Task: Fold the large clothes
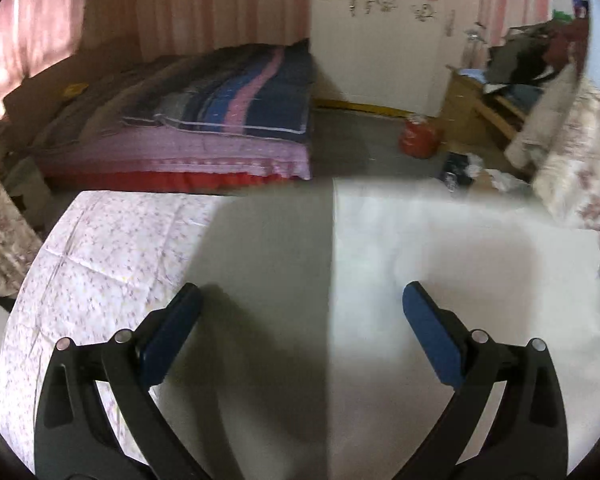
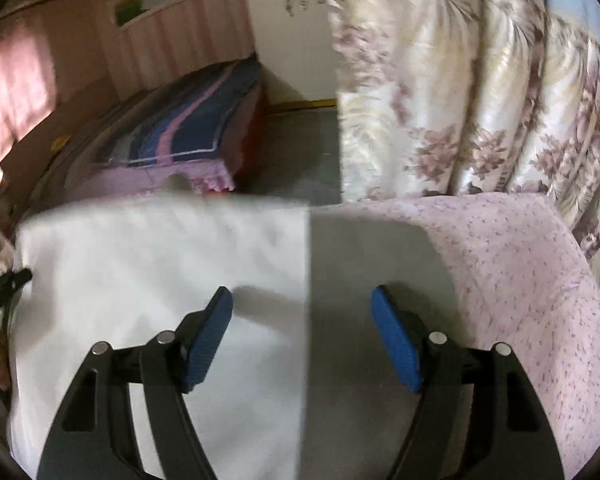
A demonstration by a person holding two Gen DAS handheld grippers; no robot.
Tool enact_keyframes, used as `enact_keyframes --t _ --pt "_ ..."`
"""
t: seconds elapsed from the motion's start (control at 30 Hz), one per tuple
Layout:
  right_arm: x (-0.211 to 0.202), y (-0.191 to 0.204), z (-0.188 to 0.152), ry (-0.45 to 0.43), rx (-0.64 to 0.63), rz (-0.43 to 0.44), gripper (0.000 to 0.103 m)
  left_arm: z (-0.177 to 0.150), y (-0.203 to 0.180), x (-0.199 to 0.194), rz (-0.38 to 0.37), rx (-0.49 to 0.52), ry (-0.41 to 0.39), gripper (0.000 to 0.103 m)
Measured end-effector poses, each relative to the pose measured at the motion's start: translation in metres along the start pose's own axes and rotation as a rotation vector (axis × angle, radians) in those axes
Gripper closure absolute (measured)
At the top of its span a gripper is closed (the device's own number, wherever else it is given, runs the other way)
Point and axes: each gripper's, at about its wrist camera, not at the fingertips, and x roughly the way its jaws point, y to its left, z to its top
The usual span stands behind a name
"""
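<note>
Floral bedspread [image 1: 100, 248], white cloth [image 2: 160, 248] spread flat, left gripper [image 1: 300, 312] and right gripper [image 2: 302, 316] hovering, both spread

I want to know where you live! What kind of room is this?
Most likely a bedroom in a home. There is a bed with a striped blanket, pink curtains at the window, and a flowered quilt under the white cloth being folded.

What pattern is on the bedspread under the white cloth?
The bedspread is pale pink with small purplish flecks, clearest in the right wrist view.
</note>
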Motion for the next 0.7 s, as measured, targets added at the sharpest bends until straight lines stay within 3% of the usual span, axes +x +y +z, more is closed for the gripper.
enact_keyframes --t 0.13,0.23,0.33,0.4,0.5,0.6,0.7 --pt "0.014 -0.014 0.004 0.014 0.038 -0.022 0.030 0.001 0.006 0.016 -0.007 -0.029 0.025 0.003" --pt "0.002 -0.003 0.005 -0.015 -0.006 -0.061 0.029 0.003 0.007 0.010 -0.008 -0.015 0.023 0.003" --pt "-0.036 0.026 0.002 -0.061 -0.048 0.009 0.018 0.003 -0.005 -0.021 -0.055 0.015 0.002 0.003" --pt "-0.060 0.046 -0.007 -0.075 -0.062 0.065 0.017 0.000 -0.021 -0.055 -0.123 0.017 -0.020 0.003" --pt "-0.077 0.081 -0.027 -0.086 -0.081 0.093 0.009 -0.018 -0.050 -0.090 -0.178 0.020 -0.056 0.003" --pt "-0.062 0.104 -0.048 -0.040 -0.146 0.004 0.009 -0.041 -0.083 -0.092 -0.134 0.078 -0.055 0.003" --pt "-0.040 0.109 -0.066 0.002 -0.208 -0.071 0.009 -0.059 -0.100 -0.065 -0.014 0.156 0.002 0.003"
